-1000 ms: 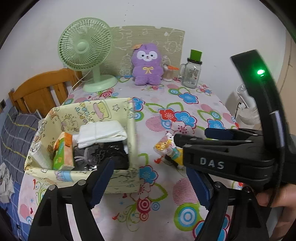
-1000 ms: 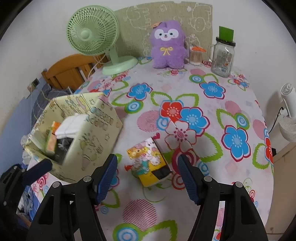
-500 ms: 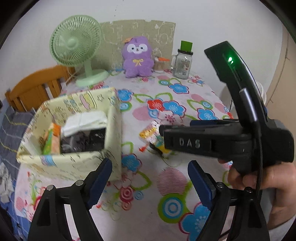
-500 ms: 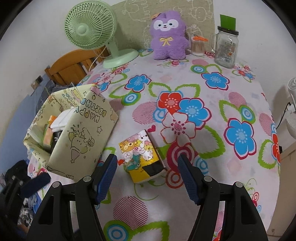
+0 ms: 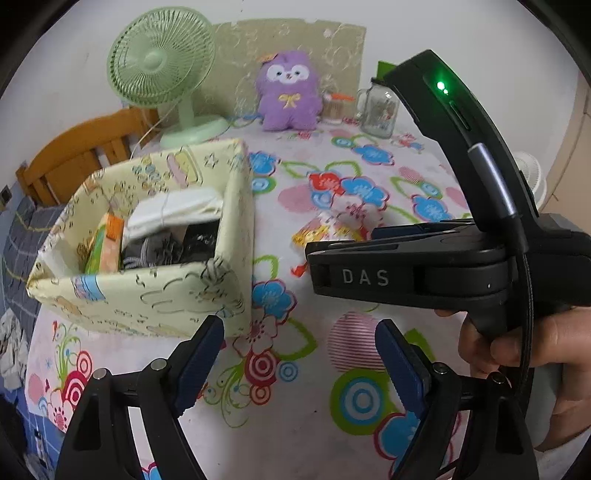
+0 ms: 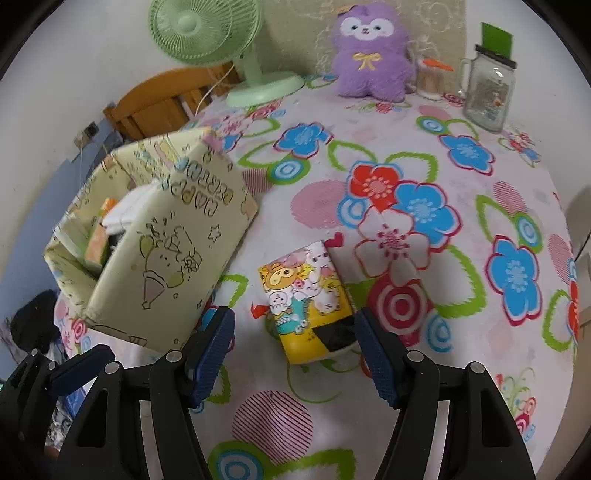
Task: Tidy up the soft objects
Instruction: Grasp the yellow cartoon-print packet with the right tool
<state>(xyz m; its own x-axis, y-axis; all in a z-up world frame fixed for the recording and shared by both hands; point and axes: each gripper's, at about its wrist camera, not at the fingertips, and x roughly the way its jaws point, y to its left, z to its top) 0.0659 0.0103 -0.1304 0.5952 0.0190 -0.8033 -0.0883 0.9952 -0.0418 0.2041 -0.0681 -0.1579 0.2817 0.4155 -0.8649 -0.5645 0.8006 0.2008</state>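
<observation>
My right gripper [image 6: 295, 347] stands open just above the cartoon-printed tissue pack [image 6: 308, 299], which lies on the flowered tablecloth [image 6: 424, 155] (nothing pinched). My left gripper [image 5: 299, 360] gapes empty near the pale yellow box [image 5: 155, 295] holding soft things. Farther back sits a purple plush [image 6: 371, 55].

A green fan [image 6: 207, 33] stands at the far left of the desk [image 6: 480, 229], which wears a flowered cloth. A glass jar [image 6: 487, 96] stands far right, a small cup [image 6: 430, 79] left of it. A wooden chair [image 5: 77, 155] sits behind.
</observation>
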